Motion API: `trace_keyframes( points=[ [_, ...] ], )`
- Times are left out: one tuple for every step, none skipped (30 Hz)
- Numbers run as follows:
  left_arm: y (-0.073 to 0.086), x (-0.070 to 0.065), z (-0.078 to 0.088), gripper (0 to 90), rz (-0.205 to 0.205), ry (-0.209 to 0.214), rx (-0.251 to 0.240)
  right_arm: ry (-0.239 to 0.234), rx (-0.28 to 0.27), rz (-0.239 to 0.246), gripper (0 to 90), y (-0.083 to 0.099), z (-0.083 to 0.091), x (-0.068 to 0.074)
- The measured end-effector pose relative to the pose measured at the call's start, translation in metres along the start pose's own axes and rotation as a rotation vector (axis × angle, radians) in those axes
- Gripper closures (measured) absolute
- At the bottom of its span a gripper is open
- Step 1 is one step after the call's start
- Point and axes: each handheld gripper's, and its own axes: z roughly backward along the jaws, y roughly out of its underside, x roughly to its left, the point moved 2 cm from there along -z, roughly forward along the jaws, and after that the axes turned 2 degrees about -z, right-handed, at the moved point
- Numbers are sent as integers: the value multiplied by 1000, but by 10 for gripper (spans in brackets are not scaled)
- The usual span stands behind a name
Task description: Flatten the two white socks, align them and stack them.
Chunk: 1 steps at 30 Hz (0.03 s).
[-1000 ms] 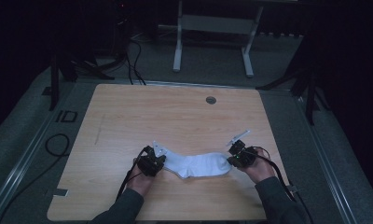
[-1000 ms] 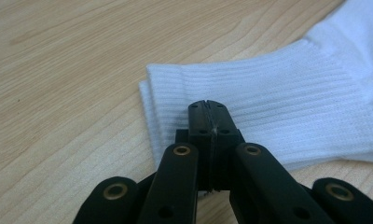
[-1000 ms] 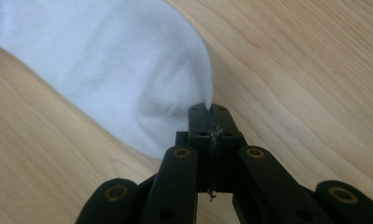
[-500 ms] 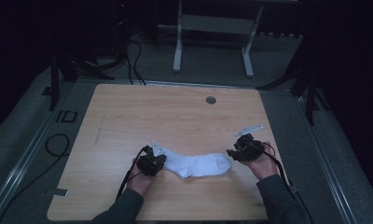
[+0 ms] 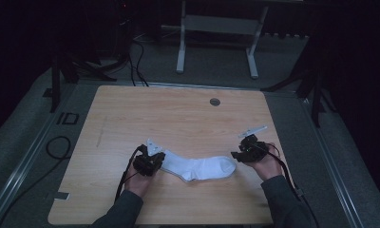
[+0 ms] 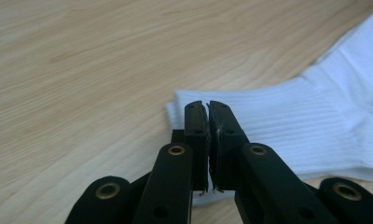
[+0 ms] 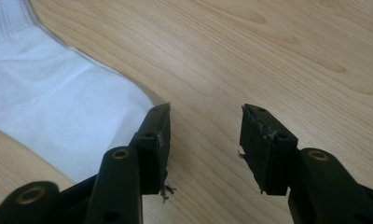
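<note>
Left tongs (image 6: 208,140) pinching sock (image 5: 197,167), right tongs (image 7: 205,144) parted.

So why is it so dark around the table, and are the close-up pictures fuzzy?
High view: dim light on the table, the floor around it nearly black, the white sock brightest. Left gripper view: bright and even, the sock's ribs sharp. Right gripper view: wood grain crisp, the near parts of the jaws slightly soft.

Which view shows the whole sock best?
The high view: the sock lies full length on the table there. The left gripper view gives its ribbed cuff end up close; the right gripper view gives the toe end.
</note>
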Motion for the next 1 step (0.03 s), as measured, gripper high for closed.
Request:
trace_keyframes(
  points=[
    [0, 2, 1, 867, 0, -5, 3, 0, 0, 0, 523, 0, 0, 0]
  ],
)
